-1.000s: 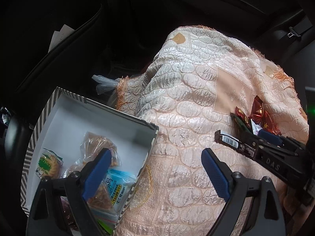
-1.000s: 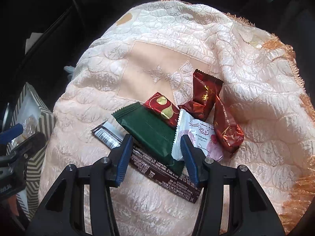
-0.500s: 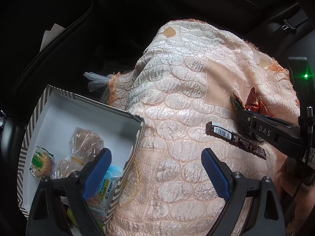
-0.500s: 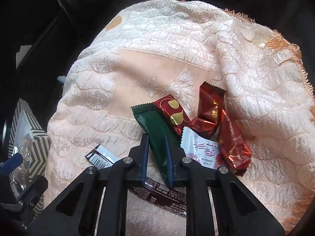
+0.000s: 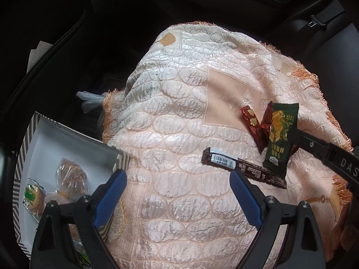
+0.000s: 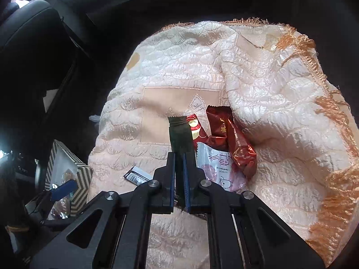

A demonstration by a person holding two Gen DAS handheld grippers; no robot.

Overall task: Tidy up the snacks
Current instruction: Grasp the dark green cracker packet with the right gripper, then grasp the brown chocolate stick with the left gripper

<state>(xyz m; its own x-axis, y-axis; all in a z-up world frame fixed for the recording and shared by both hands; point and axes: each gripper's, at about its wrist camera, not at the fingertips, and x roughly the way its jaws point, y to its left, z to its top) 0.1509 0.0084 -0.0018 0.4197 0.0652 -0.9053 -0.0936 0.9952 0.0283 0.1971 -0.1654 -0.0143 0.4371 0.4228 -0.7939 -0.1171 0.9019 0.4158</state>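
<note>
My right gripper [image 6: 179, 177] is shut on a dark green snack packet [image 6: 180, 134], lifted off the quilted peach cloth [image 6: 269, 89]; it shows upright in the left wrist view [image 5: 280, 139]. Red packets [image 6: 233, 141], a white-pink packet [image 6: 215, 168] and a dark brown bar [image 5: 242, 168] lie on the cloth. My left gripper [image 5: 178, 192] is open and empty, between the striped box [image 5: 29, 134] holding wrapped snacks [image 5: 69, 174] and the brown bar.
The cloth covers a car seat with dark interior around. A clear plastic bag [image 5: 89, 98] lies left of the cloth's fringed edge. A seat-belt buckle [image 5: 316, 22] is at the upper right. The box also shows in the right wrist view [image 6: 67, 168].
My right gripper closed on the green packet and lifted it off the cloth, standing it upright. My left gripper shifted slightly; the box moved lower left in its view.
</note>
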